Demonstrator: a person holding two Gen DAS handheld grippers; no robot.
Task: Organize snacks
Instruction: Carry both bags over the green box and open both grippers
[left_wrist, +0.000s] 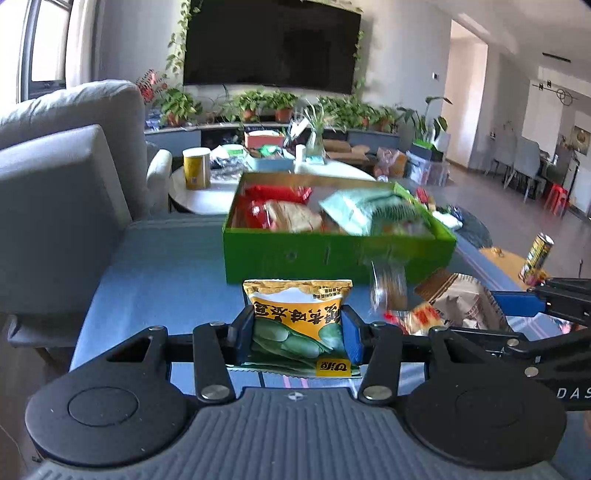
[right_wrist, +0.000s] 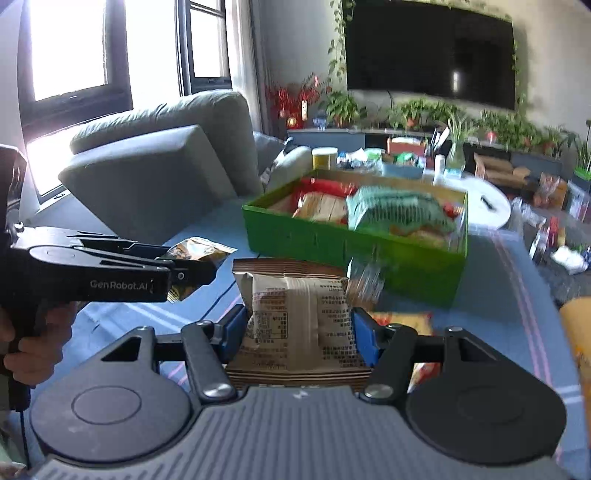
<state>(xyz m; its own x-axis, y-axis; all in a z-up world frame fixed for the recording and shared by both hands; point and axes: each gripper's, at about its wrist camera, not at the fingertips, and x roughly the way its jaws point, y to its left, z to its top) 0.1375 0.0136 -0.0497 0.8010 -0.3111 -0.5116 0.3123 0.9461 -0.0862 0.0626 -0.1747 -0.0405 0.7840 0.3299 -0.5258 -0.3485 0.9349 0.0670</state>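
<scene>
We hold 2 snack packets above the blue tablecloth (left_wrist: 166, 266), just short of the green box (left_wrist: 332, 254) of snacks: the yellow bean packet (left_wrist: 299, 317) is pinched across its middle by the left gripper (left_wrist: 297, 332), the beige printed packet (right_wrist: 295, 321) clamped at its sides by the right gripper (right_wrist: 297, 332). Both look light, crinkly and slippery, their contents likely crushable, so we judge a mid-body grip safer than the seams.

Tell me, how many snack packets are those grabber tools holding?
2: a yellow packet in the left gripper, a beige packet in the right gripper.
</scene>
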